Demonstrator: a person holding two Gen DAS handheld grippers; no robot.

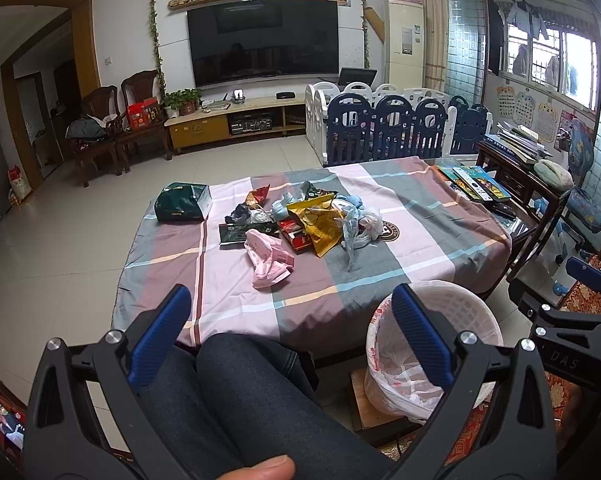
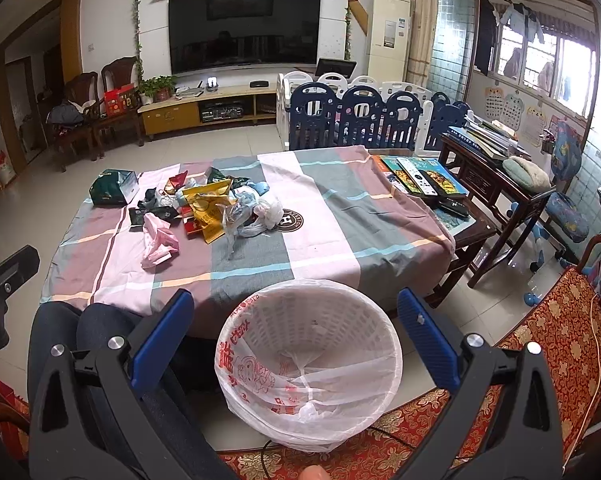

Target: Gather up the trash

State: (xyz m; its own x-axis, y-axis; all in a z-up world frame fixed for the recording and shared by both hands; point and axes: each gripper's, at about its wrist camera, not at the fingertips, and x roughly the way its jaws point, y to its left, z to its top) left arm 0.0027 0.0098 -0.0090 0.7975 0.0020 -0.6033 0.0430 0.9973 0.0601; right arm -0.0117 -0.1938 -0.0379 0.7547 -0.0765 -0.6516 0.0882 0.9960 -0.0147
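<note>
Seated low before a worktop (image 1: 440, 216) draped in a plaid cloth of pink, grey and mauve, knees in dark denim (image 1: 236, 392) just short of its near edge. Left gripper (image 1: 292, 344) held over the lap, jaws spread wide and grasping nothing, blue pads (image 1: 156, 340) angled outward. Right gripper (image 2: 296, 344) likewise released and empty, framing a white lattice wastebasket (image 2: 312, 364) lined with a thin white bag printed in red (bag seemingly bare inside, knot showing at the bottom). Wastebasket standing on the floor just beside the worktop's near right corner, next to a red-and-gold patterned seat cushion (image 2: 552, 340). Trash heaped in a loose pile near the worktop's middle, well apart from both grippers: a yellow snack bag (image 1: 320, 220) at the centre, a crumpled pink wrapper (image 1: 268, 258) nearest the lap, a red packet (image 1: 296, 236) tucked beside the yellow one, a dark flat packet (image 1: 236, 234) to the left, clear and bluish plastic bags (image 1: 360, 228) trailing to the right, a small red-gold wrapper (image 1: 260, 194) at the back. Off to the left and separate from the pile, a dark green box (image 1: 182, 202) lying tilted. Picture books (image 2: 420, 174) and a remote at the far right corner. Beyond, a wall television (image 1: 262, 42) and a blue-and-white playpen fence (image 1: 392, 124).
</note>
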